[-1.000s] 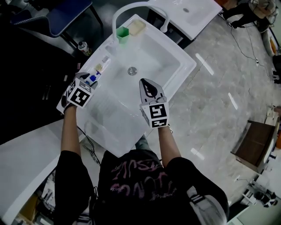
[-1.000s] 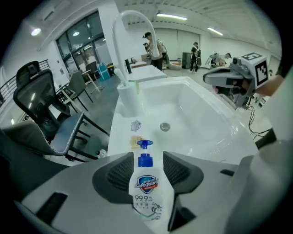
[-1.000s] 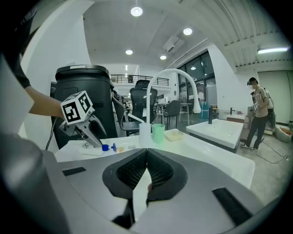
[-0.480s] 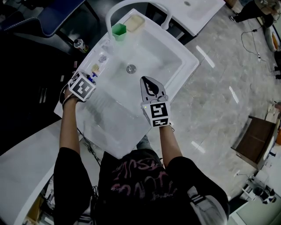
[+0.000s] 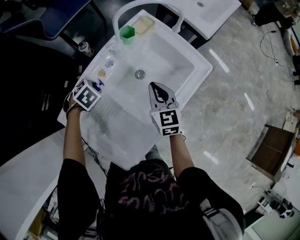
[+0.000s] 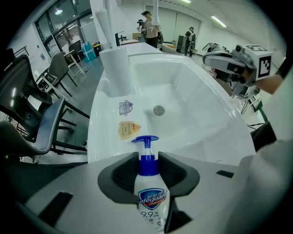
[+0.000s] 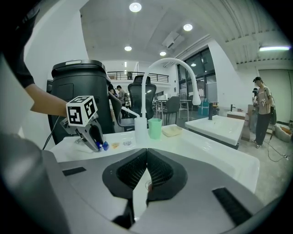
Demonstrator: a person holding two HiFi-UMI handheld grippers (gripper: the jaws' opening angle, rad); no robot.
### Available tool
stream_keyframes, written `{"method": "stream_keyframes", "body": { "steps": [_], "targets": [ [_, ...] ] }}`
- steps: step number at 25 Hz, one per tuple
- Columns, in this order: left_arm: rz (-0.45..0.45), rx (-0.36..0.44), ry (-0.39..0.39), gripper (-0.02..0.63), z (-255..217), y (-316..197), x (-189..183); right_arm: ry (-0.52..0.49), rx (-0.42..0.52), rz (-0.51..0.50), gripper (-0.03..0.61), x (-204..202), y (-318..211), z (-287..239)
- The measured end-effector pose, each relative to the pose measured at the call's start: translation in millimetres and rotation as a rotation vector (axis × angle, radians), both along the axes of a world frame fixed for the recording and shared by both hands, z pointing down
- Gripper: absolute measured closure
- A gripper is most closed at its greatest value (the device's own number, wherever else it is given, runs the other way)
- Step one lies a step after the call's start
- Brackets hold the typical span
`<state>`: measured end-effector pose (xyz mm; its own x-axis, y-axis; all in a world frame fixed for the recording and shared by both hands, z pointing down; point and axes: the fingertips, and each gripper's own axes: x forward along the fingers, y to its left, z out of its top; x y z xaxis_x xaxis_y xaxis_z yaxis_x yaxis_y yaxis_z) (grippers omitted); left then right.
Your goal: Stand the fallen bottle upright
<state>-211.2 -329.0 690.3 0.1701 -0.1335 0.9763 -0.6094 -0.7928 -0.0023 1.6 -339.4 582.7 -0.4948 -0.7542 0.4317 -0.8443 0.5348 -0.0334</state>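
A white pump bottle point(image 6: 149, 192) with a blue pump head and a blue label lies on the sink's left ledge point(image 6: 103, 137). In the head view only its blue pump point(image 5: 98, 85) shows, past the left marker cube. My left gripper point(image 6: 149, 157) points steeply down over it, and its jaws are closing with the bottle between them. The pads flank the blue collar closely. My right gripper point(image 5: 159, 90) hovers over the sink basin, its jaws shut with nothing between them point(image 7: 147, 153).
The white sink point(image 5: 199, 68) has a drain point(image 5: 139, 74) and a tall curved faucet point(image 5: 140, 4). A green cup point(image 5: 127, 33) and a pale soap dish point(image 5: 143, 24) stand at the far end. Two stickers point(image 6: 128, 130) lie on the ledge beyond the bottle. Office chairs stand left.
My left gripper has come down onto the bottle on the ledge. The right gripper has hardly moved.
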Motion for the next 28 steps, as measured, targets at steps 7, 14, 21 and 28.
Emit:
{"method": "stream_keyframes", "body": {
  "steps": [7,14,21,28],
  "targets": [
    [-0.023,0.109,0.057,0.479,-22.3,-3.7,1.6,0.002,0.017,-0.015,0.565,-3.4,3.8,-9.3],
    [-0.079,0.232,0.142,0.482,-54.7,-3.0,-3.2,-0.013,0.034,-0.03,0.565,-10.9,11.6,-20.7],
    [-0.153,0.401,0.23,0.483,-98.2,2.6,-16.5,-0.022,0.067,-0.065,0.565,-27.0,22.1,-39.6],
    [-0.25,0.56,0.338,0.485,-131.4,22.9,-38.2,-0.008,0.086,-0.109,0.565,-43.3,38.0,-52.5]
  ]
}}
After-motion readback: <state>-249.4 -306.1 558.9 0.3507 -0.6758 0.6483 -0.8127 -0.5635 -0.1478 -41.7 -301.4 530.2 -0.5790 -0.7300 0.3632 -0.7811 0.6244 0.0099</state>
